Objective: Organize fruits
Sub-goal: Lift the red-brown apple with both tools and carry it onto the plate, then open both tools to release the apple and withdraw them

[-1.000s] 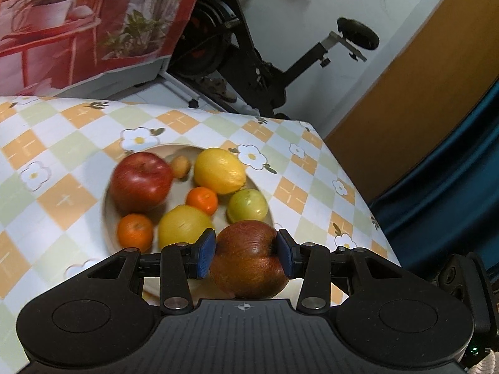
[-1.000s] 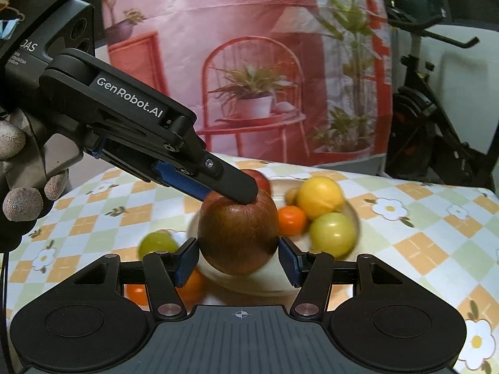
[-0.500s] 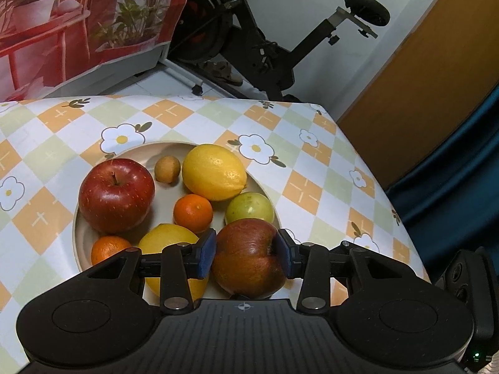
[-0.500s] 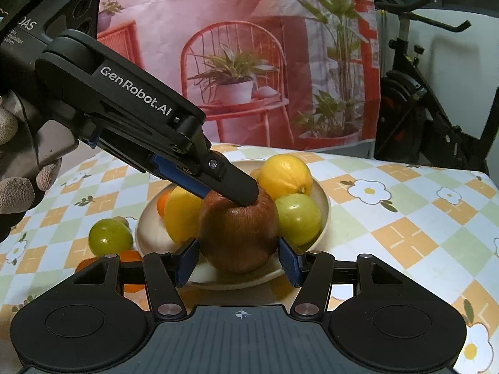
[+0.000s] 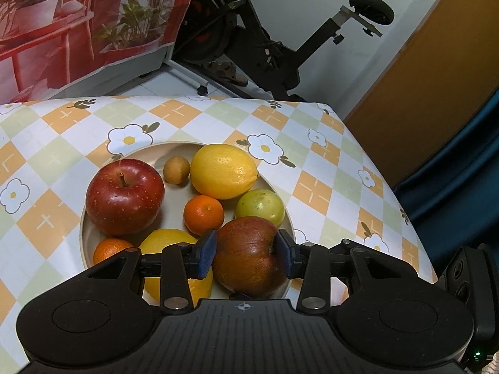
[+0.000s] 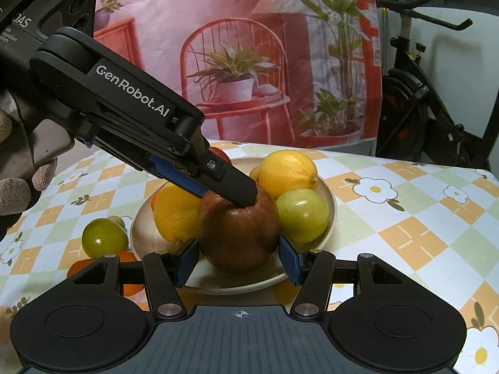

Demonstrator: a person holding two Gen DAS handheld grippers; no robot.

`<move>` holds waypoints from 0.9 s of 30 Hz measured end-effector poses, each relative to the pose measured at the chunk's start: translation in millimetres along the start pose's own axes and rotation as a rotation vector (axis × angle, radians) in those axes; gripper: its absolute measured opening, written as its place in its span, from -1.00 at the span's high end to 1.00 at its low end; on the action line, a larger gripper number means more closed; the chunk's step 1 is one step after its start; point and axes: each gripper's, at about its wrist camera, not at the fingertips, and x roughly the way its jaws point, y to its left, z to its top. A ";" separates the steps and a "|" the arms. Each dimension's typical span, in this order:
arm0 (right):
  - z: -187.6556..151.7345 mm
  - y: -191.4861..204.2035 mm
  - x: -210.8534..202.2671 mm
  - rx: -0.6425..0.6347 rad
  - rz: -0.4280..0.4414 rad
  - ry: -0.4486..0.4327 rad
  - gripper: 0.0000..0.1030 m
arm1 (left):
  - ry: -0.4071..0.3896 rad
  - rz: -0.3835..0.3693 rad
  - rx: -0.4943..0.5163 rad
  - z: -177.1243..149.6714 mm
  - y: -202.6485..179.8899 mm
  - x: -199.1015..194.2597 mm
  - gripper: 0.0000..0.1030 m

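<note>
My left gripper (image 5: pixel 245 255) is shut on a brownish-red apple (image 5: pixel 248 257) at the near rim of the beige plate (image 5: pixel 137 155). The plate holds a red apple (image 5: pixel 124 197), two lemons (image 5: pixel 223 170), a green fruit (image 5: pixel 259 206), two tangerines (image 5: pixel 203 214) and a small brown fruit (image 5: pixel 176 170). In the right wrist view the left gripper (image 6: pixel 232 187) comes in from the upper left and grips the same apple (image 6: pixel 238 237). My right gripper (image 6: pixel 238 263) is open, its blue pads on either side of the apple, apart from it.
A green fruit (image 6: pixel 104 237) and an orange fruit (image 6: pixel 93 268) lie on the checked tablecloth (image 6: pixel 405 218) left of the plate. The table's far edge and right corner (image 5: pixel 324 106) are close. An exercise bike (image 5: pixel 265 40) stands behind the table.
The left gripper has carried the brownish-red apple down to the near part of the plate. The right gripper has kept close in front of it, still open.
</note>
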 end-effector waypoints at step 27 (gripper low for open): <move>-8.4 8.4 -12.3 -0.026 -0.051 -0.055 -0.07 | -0.113 0.046 0.003 -13.5 -0.1 -36.4 0.11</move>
